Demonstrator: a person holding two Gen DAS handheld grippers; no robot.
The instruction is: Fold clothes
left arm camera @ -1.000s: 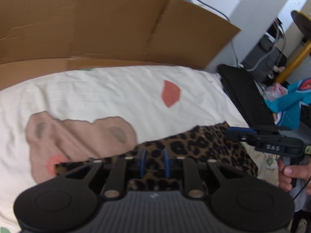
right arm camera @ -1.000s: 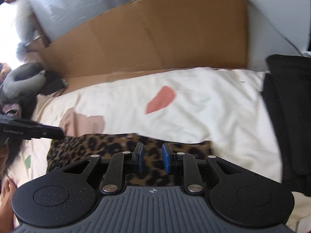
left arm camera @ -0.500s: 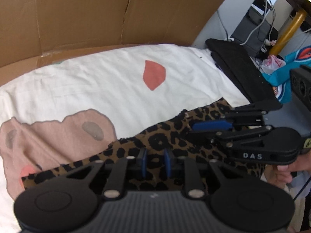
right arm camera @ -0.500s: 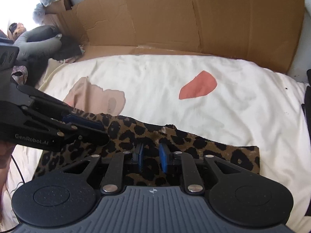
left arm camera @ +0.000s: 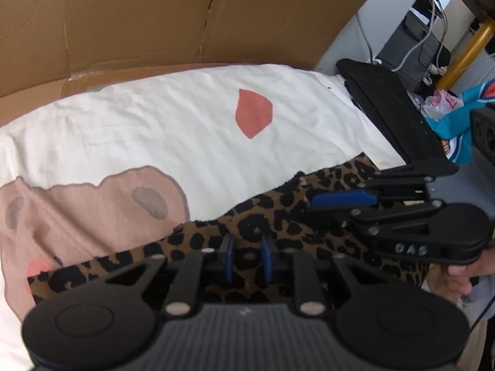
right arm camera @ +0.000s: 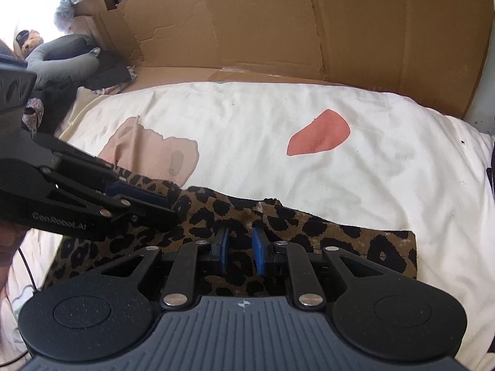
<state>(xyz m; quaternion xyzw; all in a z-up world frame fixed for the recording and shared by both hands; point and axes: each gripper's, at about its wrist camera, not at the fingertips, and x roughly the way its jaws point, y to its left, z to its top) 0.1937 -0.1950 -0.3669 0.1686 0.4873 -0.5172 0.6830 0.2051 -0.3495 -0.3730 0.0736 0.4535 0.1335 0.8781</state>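
A leopard-print garment (left arm camera: 278, 216) lies as a long band across the white bed sheet (left arm camera: 185, 123). My left gripper (left arm camera: 247, 247) is low over its near edge, blue pads closed on a bunch of the cloth. My right gripper (left arm camera: 312, 208) reaches in from the right, a hand on its handle, and pinches the same garment further along. In the right wrist view the garment (right arm camera: 340, 232) runs left to right. There the right gripper (right arm camera: 239, 244) holds cloth between its pads. The left gripper (right arm camera: 173, 207) grips the left end.
A cardboard sheet (left arm camera: 154, 15) stands along the far side of the bed. A black flat item (left arm camera: 386, 105) lies at the bed's right edge, with a teal garment (left arm camera: 458, 117) and cables beyond. A grey neck pillow (right arm camera: 62, 58) and clutter sit at the far left.
Both grippers sank toward the bed with the garment and drew closer together. The cloth now rests lower and flatter on the sheet. Each gripper looms larger in the other's view.
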